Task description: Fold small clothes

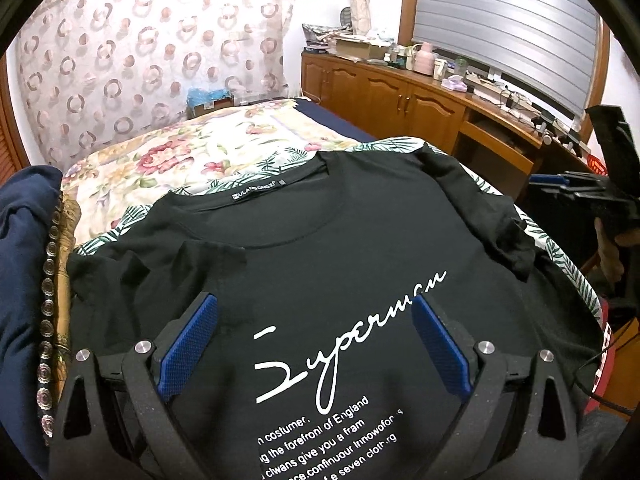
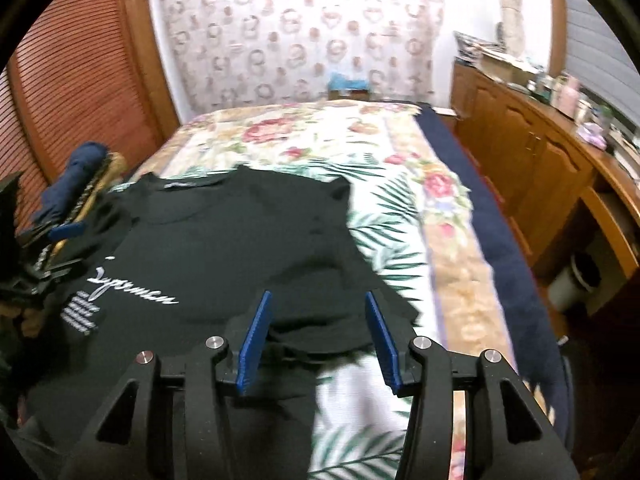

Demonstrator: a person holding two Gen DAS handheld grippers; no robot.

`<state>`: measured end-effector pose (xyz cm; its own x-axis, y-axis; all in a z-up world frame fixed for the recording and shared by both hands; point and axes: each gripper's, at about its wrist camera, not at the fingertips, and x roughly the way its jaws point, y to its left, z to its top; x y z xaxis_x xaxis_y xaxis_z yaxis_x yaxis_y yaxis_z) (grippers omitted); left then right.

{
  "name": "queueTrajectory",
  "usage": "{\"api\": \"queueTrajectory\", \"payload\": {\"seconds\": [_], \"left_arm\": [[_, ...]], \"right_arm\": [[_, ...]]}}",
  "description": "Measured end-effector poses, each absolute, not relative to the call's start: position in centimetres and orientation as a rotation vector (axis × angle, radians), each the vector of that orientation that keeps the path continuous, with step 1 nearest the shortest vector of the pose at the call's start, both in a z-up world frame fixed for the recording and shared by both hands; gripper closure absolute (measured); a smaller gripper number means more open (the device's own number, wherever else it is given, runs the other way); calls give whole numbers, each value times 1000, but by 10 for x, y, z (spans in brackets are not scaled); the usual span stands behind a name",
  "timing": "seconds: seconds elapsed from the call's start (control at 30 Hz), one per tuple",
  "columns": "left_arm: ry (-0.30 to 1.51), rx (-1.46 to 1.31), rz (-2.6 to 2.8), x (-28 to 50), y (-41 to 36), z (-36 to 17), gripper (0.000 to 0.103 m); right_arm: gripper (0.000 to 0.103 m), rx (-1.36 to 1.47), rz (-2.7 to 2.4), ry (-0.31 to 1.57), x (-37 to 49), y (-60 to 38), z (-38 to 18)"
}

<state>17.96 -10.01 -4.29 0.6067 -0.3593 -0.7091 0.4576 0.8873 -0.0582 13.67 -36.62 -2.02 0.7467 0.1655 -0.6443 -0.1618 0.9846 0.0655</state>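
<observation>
Two hand-held grippers, left (image 1: pixel 314 312) and right (image 2: pixel 317 308), jaws apart, over black T-shirt (image 1: pixel 320 220).

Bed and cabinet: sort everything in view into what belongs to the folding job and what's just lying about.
Belongs to the job:
black T-shirt
left gripper, open
right gripper, open

Just lying about:
floral bedspread
leaf-print cloth under the shirt
navy bundle
clutter on the wooden cabinet
blue item behind the bed

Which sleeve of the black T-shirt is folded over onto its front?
The short sleeve on the picture's left of the black cotton T-shirt lies flat over the chest. The other sleeve is crumpled at the shirt's edge.
</observation>
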Motion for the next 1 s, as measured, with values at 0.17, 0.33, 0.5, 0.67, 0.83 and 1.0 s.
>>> {"api": "queueTrajectory", "payload": {"seconds": [0.17,0.33,0.5,0.67,0.83,1.0], "left_arm": [[812,129,-474,178,-101,-51,5],[836,145,-483,175,-108,-58,5],[852,154,-491,173,-110,-63,5],[861,158,-500,171,-113,-65,5],[862,162,-501,170,-114,-66,5],[864,154,-496,171,-114,-67,5]], "right_arm": [[53,48,151,742,151,-372,-36],[53,84,154,773,166,-377,-45],[53,113,143,801,177,-389,-47],[53,95,103,818,180,-390,-48],[64,-4,97,803,179,-374,-45],[98,-24,151,801,179,-366,-42]]}}
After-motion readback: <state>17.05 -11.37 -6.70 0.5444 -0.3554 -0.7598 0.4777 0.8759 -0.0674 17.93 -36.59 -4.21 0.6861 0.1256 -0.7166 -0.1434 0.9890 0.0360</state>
